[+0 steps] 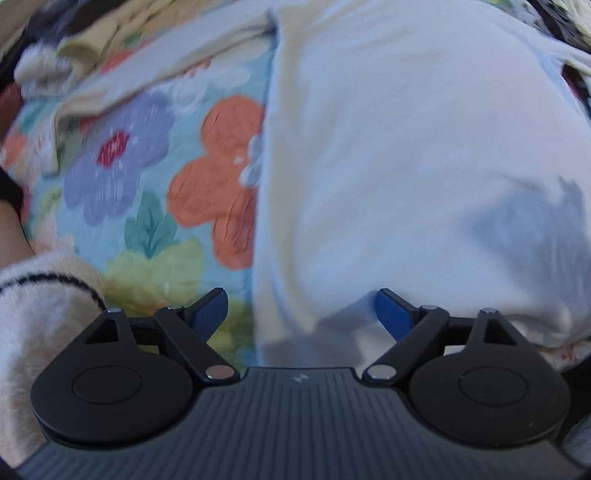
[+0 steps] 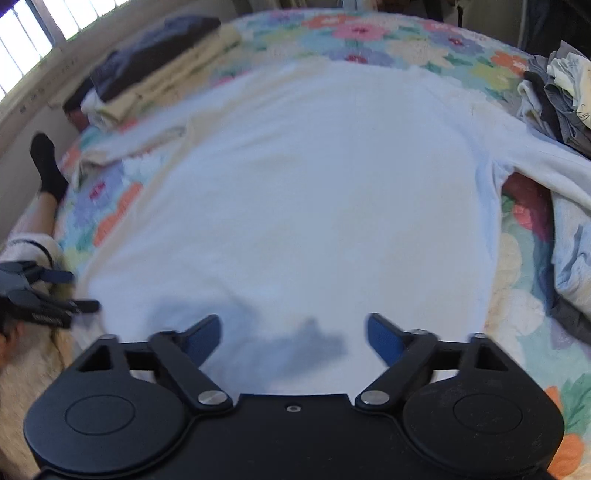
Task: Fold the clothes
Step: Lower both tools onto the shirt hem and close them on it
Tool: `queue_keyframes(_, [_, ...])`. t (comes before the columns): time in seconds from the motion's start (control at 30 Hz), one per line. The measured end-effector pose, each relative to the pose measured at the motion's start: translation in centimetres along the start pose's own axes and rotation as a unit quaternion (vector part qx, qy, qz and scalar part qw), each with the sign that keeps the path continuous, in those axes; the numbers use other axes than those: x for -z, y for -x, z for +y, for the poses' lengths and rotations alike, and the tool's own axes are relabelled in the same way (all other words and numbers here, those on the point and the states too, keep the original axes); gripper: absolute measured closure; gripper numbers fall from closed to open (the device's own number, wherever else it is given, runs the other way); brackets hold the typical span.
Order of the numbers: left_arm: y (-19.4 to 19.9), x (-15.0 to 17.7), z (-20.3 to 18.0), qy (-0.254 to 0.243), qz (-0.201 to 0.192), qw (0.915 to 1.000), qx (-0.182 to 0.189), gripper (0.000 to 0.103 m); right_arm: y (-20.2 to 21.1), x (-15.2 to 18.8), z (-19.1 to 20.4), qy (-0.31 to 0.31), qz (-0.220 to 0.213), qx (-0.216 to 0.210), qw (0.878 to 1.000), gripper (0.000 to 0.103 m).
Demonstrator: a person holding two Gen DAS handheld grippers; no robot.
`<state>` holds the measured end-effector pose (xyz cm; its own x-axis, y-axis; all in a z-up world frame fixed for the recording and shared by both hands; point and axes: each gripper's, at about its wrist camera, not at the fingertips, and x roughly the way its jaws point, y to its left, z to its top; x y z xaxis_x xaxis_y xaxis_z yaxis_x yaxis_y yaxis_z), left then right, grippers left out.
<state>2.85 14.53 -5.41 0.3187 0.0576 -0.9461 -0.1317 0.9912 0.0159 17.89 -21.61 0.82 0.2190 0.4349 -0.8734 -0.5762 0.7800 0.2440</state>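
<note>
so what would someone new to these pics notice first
A big white shirt lies spread flat across the bright floral bedspread, filling the middle of the right wrist view. Both open grippers, left and right, hover at its near edge, with stacked clothes at far left.

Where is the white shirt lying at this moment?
In the right wrist view the white shirt lies spread flat in the middle of the floral bedspread, between folded piles at far left and loose clothes at far right.
</note>
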Motion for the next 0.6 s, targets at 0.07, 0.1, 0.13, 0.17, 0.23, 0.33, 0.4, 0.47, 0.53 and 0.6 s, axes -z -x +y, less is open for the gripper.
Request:
queue_keyframes(0.07, [-0.5,0.3,0.9,0.015,0.009,0.9996,0.022,0.017,-0.2,-0.3,-0.7,0.011,0.02,0.001,1.0,0.039])
queue_keyframes(0.1, [-0.6,0.4,1.2,0.02,0.014,0.9993,0.027,0.017,-0.3,-0.4,-1.0,0.017,0.03,0.001,0.999,0.055])
queue_keyframes(0.13, [-0.7,0.5,1.2,0.02,0.018,0.9993,0.027,0.017,-0.5,-0.6,-1.2,0.026,0.042,0.001,0.999,0.065])
queue_keyframes(0.17, [-0.7,0.6,1.3,0.018,0.021,0.9993,0.026,0.017,-0.6,-0.8,-1.7,0.031,0.058,0.01,0.998,0.079])
queue_keyframes(0.23, [-0.7,0.7,1.2,0.016,0.03,0.9992,0.019,0.017,-0.9,-1.1,-2.3,0.039,0.093,0.035,0.994,0.082])
queue_keyframes(0.33, [-1.5,0.8,1.4,0.012,0.06,0.9975,0.037,0.014,-1.8,-0.8,-4.0,0.01,0.156,0.075,0.985,0.078])
queue_keyframes(0.4, [-2.5,0.9,1.8,0.024,0.086,0.9944,0.057,0.014,-2.3,-0.5,-5.6,-0.034,0.197,0.094,0.975,0.044])
queue_keyframes(0.47, [-3.4,0.9,2.2,0.038,0.101,0.9918,0.068,0.014,-3.0,0.0,-7.0,-0.08,0.233,0.092,0.965,0.03])
queue_keyframes(0.53, [-3.5,0.9,2.3,0.039,0.097,0.9915,0.078,0.017,-3.8,0.8,-8.0,-0.095,0.268,0.1,0.954,0.024])
queue_keyframes(0.6, [-3.1,1.0,2.0,0.03,0.077,0.9924,0.091,0.032,-5.2,1.6,-7.9,-0.055,0.311,0.117,0.942,0.022])
